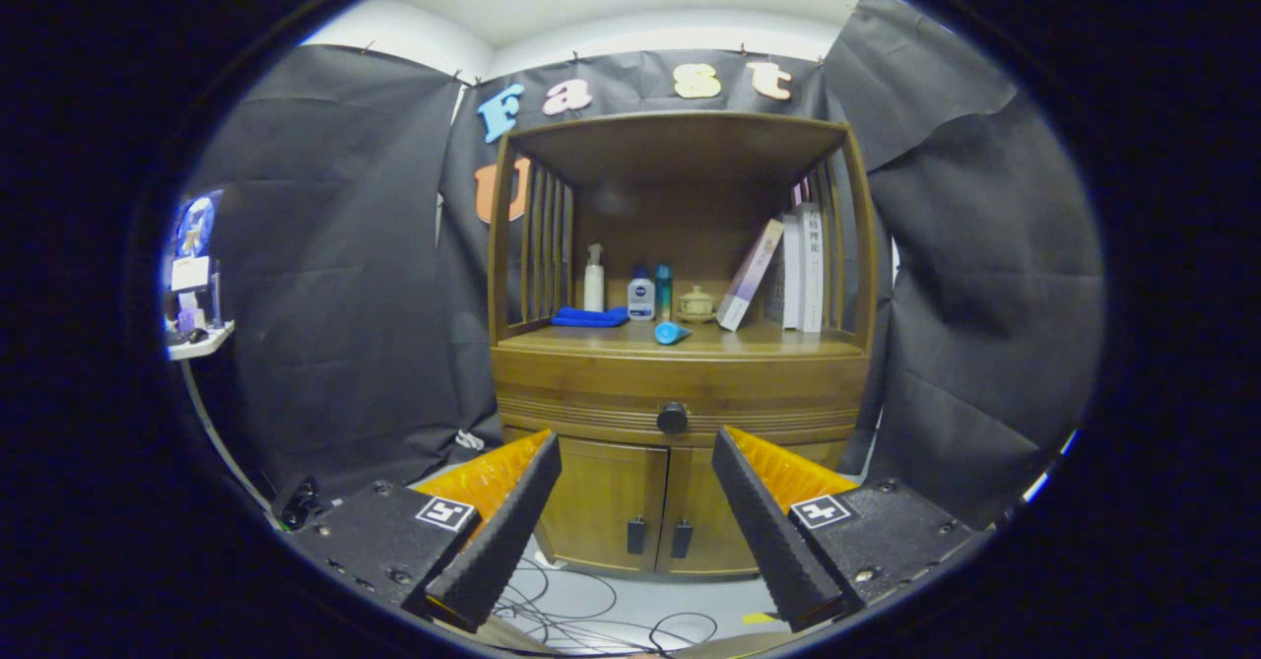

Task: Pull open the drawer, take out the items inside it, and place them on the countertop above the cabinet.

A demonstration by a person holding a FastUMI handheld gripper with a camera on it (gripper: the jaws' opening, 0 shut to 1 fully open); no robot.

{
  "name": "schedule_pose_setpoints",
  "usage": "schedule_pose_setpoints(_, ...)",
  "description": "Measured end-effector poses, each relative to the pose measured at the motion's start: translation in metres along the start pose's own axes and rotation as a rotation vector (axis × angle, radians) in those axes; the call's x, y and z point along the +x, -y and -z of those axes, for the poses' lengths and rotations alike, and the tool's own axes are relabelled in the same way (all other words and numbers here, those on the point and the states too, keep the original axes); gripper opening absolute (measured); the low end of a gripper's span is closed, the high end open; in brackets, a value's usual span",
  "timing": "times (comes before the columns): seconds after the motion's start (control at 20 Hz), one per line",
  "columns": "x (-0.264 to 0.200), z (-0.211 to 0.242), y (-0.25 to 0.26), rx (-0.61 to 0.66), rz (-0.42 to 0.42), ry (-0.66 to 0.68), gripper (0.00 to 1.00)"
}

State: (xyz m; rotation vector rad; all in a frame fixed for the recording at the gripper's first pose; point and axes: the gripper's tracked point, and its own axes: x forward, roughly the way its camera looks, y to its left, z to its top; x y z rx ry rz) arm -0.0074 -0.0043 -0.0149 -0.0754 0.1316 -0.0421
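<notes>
Facing shut drawer (pixel 680 393), tongs (pixel 635 457) spread, apart

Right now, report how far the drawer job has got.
Done: nothing; the drawer is shut, its knob untouched. In hand: the gripper is open, empty, well short of the cabinet, roughly facing the knob. Left: pull the drawer, lift out its contents, set them on the countertop.

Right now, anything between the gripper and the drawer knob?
Nothing in the way. In the gripper view, the gripper is open, fingers spread short of the cabinet, and the stretch to the drawer knob is bare air.
</notes>
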Motion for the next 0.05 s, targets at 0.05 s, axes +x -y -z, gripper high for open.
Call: schedule_pose_setpoints(0.05, -0.0102, 0.0007, 0.0012, 0.004, 0.003, 0.008, 1.00)
